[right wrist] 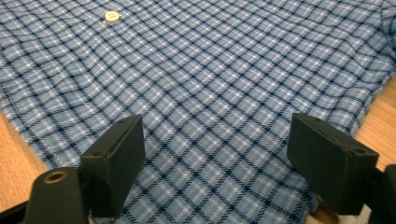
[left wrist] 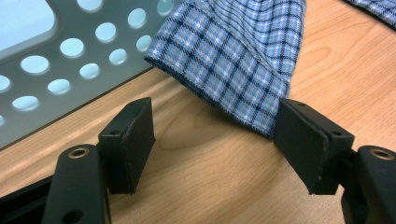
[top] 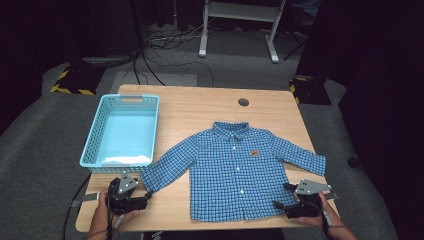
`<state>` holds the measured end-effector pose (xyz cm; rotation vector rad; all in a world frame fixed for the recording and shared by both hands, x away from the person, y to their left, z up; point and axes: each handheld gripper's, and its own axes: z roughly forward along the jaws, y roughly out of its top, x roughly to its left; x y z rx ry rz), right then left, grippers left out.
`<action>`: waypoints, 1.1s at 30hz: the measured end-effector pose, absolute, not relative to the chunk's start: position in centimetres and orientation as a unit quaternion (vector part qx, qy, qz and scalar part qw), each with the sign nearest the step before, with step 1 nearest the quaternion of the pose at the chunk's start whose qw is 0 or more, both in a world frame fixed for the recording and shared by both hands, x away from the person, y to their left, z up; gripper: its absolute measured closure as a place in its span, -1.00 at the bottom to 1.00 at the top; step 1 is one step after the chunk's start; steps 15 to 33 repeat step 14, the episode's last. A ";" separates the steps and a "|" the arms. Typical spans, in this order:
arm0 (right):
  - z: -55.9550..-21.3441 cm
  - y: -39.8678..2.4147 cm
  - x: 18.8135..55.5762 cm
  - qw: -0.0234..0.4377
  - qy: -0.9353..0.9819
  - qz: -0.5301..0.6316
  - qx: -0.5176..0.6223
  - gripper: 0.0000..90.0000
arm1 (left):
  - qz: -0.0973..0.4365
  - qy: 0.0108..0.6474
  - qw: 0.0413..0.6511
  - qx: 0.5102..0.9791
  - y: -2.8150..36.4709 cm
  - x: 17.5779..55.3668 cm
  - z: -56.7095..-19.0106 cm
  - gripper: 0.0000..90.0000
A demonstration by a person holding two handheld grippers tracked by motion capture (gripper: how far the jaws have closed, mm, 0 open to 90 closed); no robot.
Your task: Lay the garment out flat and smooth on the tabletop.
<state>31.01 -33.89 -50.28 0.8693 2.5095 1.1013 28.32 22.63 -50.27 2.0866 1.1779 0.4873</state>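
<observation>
Two claws sit at your edge of the bench, each with its jaws spread wide and nothing clamped between them. On that wooden bench the biggest thing is the blue checked shirt, laid flat and buttoned, collar away from you, both sleeves stretched out to the sides. Left of it stands the light blue basket, its perforated wall just beside the cuff of the shirt's left-hand sleeve.

Your left claw rests low at that cuff: in the left gripper view the jaws stand apart over bare wood, and the corner of the cuff meets the inner face of one jaw while the other jaw is clear of the cloth. No grip is made.

Your right claw is at the shirt's lower right corner, near the hem. In the right gripper view its open jaws straddle the checked cloth, with a white button farther ahead; whether the pads touch the fabric I cannot tell.
</observation>
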 end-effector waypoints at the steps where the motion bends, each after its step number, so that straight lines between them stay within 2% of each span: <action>1: -50.3 -33.9 31.0 0.133 0.865 0.380 0.300 -0.57 | 0.187 0.452 0.341 0.802 22.6 28.3 -50.3 -0.36; 33: -50.3 -33.9 31.1 0.131 0.866 0.380 0.297 -0.58 | 0.188 0.452 0.340 0.803 22.6 28.4 -50.2 -0.36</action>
